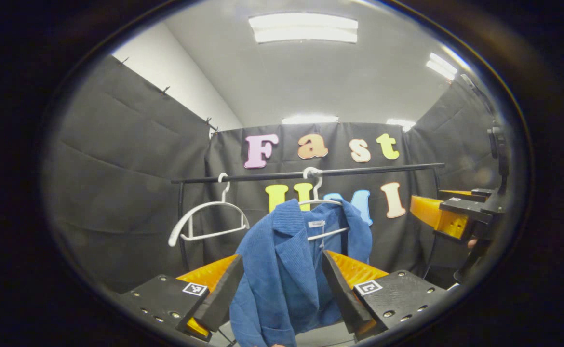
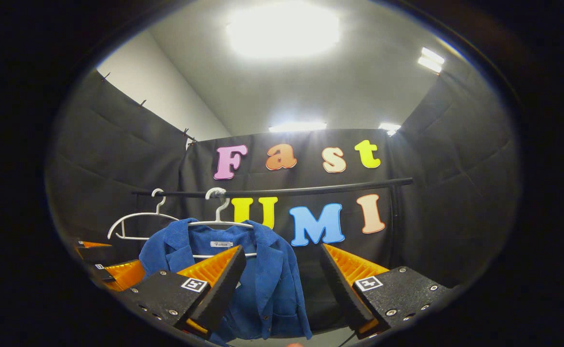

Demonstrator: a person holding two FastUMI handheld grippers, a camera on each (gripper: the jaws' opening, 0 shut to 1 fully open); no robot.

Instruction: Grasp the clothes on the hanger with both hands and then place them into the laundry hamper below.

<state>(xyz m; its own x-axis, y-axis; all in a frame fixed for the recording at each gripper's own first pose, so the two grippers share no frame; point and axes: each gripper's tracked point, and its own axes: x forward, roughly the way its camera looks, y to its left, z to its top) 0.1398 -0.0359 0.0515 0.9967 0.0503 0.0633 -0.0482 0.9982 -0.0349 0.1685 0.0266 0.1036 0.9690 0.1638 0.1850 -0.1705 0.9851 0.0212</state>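
1. Blue jacket [image 1: 282, 270] hangs on a white hanger [image 1: 318, 202] from the rail [image 1: 306, 173].
2. Left tongs [image 1: 282, 289] spread wide, empty, jacket framed between them, untouched.
3. Right tongs [image 2: 282, 284] likewise apart, empty.

A black clothes rail [image 1: 306, 173] is seen running across the booth in front of the black cloth wall [image 1: 127, 183], carried at its left end by a dark upright post [image 1: 181, 226]. A bare white hanger [image 1: 208, 221] is hooked on the rail near that post. In the right gripper view the same rail [image 2: 282, 191] is shown with the bare hanger [image 2: 140, 222] at its left end. Above the cloth, a pale wall [image 1: 176, 82] and a grey ceiling [image 1: 311, 82] are seen, with bright ceiling lights [image 1: 303, 28] set into the ceiling.
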